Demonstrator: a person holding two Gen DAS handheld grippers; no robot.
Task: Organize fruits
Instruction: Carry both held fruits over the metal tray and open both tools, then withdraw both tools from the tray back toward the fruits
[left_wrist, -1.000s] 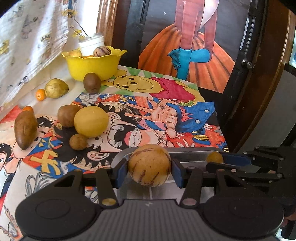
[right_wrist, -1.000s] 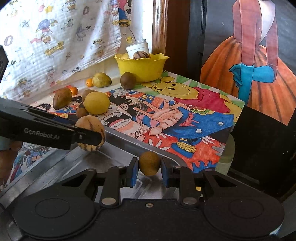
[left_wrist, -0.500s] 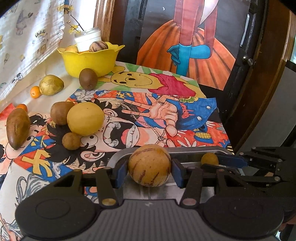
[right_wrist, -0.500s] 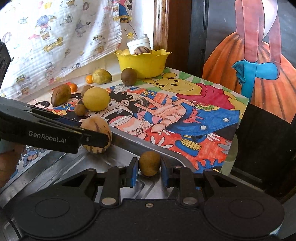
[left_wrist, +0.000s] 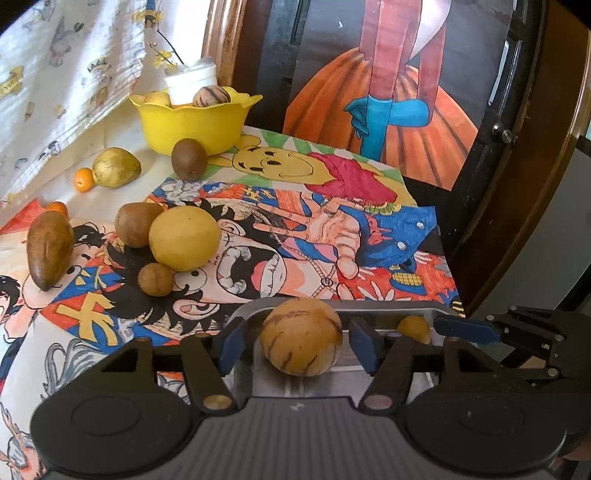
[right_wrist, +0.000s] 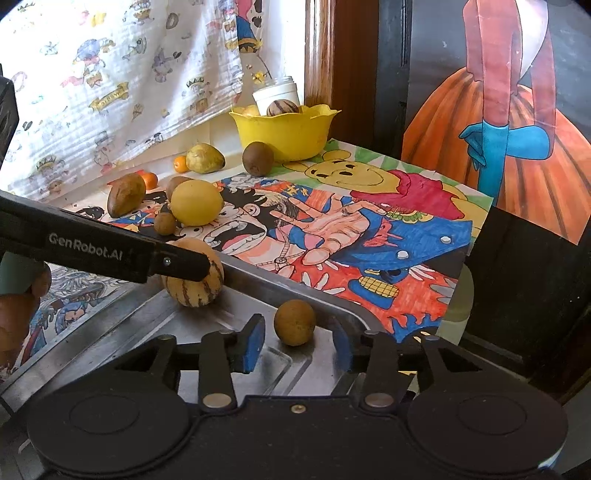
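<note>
A striped tan round fruit (left_wrist: 301, 338) rests in the metal tray (left_wrist: 384, 308), between the pads of my left gripper (left_wrist: 300, 345), which stand apart from it. It also shows in the right wrist view (right_wrist: 194, 275) behind the left gripper's finger (right_wrist: 110, 249). A small brown round fruit (right_wrist: 294, 322) sits on the tray (right_wrist: 258, 280) between the open pads of my right gripper (right_wrist: 295, 345), untouched. It also shows in the left wrist view (left_wrist: 414, 328).
On the cartoon cloth lie a big yellow fruit (left_wrist: 184, 243), brown fruits (left_wrist: 136, 229), a small brown ball (left_wrist: 155, 279), a long brown fruit (left_wrist: 50, 249), a kiwi (left_wrist: 189, 158), a pear (left_wrist: 115, 172) and small oranges (left_wrist: 83, 179). A yellow bowl (left_wrist: 194, 123) stands at the back.
Both grippers have opened: the left one let go of the striped fruit and the right one let go of the small brown fruit. Both fruits now rest in the tray.
</note>
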